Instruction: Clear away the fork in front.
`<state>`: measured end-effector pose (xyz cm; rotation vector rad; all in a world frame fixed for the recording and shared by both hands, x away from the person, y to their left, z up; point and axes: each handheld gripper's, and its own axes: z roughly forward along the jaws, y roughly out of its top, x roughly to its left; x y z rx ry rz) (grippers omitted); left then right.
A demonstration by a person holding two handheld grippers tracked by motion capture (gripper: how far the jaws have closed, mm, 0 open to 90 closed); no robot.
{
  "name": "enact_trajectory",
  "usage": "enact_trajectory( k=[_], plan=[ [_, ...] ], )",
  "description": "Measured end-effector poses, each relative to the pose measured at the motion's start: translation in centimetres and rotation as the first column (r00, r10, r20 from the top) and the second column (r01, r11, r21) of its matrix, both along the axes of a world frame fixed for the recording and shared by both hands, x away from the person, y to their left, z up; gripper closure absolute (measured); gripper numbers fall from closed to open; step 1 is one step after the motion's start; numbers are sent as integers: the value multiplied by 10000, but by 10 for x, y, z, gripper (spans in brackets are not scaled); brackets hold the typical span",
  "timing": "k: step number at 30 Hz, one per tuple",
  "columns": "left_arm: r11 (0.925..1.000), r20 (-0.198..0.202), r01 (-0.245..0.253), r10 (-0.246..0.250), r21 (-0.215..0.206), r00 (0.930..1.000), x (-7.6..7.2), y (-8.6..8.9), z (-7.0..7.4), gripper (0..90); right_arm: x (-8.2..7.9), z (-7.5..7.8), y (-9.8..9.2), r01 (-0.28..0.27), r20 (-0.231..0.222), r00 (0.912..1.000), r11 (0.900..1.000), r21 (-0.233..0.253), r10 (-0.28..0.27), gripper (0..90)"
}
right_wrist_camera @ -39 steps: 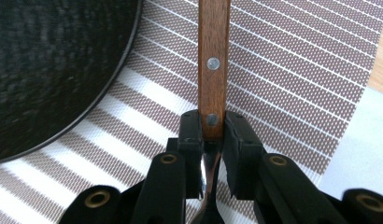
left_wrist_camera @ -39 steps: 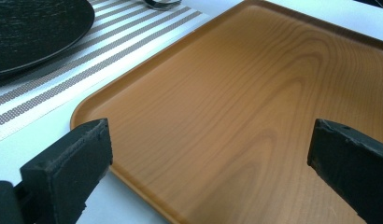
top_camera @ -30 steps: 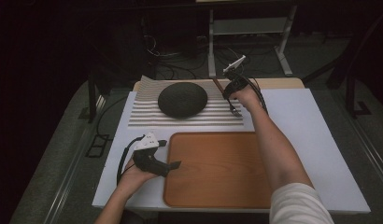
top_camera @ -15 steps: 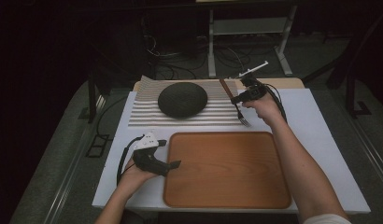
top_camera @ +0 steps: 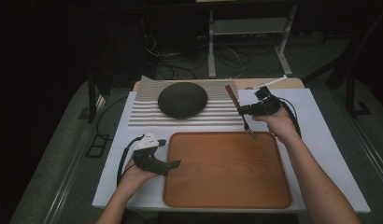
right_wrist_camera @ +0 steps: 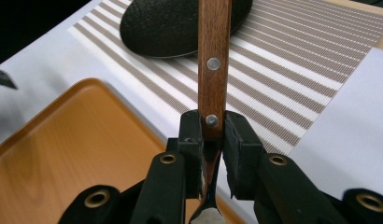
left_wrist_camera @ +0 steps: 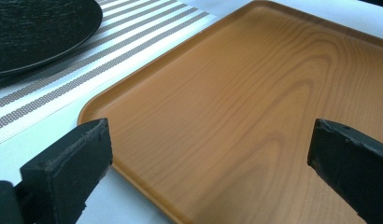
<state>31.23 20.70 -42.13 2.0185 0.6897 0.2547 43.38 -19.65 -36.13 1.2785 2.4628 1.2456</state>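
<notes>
The right hand-held gripper (top_camera: 244,110) is held raised over the far right corner of the wooden tray (top_camera: 227,200), at the end of a forearm that reaches in from the lower right. Its jaws are closed on a fork (top_camera: 239,109) with a wooden handle; the grip is seen in the right gripper view (right_wrist_camera: 212,140) at the lower rivet of the handle (right_wrist_camera: 214,56). In the high view the handle slants up and away toward the placemat, while the metal tines point down, their tips seen just over the tray's far rim.

The left hand-held gripper (top_camera: 173,164) is held low at the near left of the tabletop (top_camera: 320,126), its jaws pointing right at the tray's left edge. In the left gripper view the jaws are seen spread wide, one at each side of the picture, with nothing between them.

The tabletop is white, and the room around it is dark; cables and a pale metal frame can be made out on the floor beyond. A striped placemat (top_camera: 217,114) lies on the far half of the tabletop, and a round dark plate (top_camera: 182,99) rests on it. The tray lies on the near half, just in front of the placemat, and its wooden surface is bare.
</notes>
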Motion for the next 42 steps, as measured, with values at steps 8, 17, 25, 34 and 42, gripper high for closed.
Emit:
enact_trajectory(
  k=[8, 17, 25, 34, 42],
  plan=[
    [10000, 15, -87, 87, -41, 10000, 0, 0, 0, 0, -25, 0, -7, -284, 258, 9993, 9983, 504, 272, 776],
    [9998, 8, -213, 213, -39, 9998, 0, -1, 1, 0, -55, 4, -7, -860, 702, 9943, 9933, 772, 806, 776],
    [9996, 14, -237, 237, -158, 9997, 0, -7, 4, 0, -78, -1, -5, -1265, 936, 9887, 9871, 979, 1174, 776],
    [9994, 189, 40, -33, -349, 9998, 4, -28, 16, 0, -103, -21, -15, -1343, 842, 9886, 9836, 1205, 1247, 776],
    [9960, 404, 674, -652, -581, 9971, 12, -54, 29, 0, -123, -27, -19, -1445, 869, 9873, 9786, 1464, 1327, 775]
  ],
)
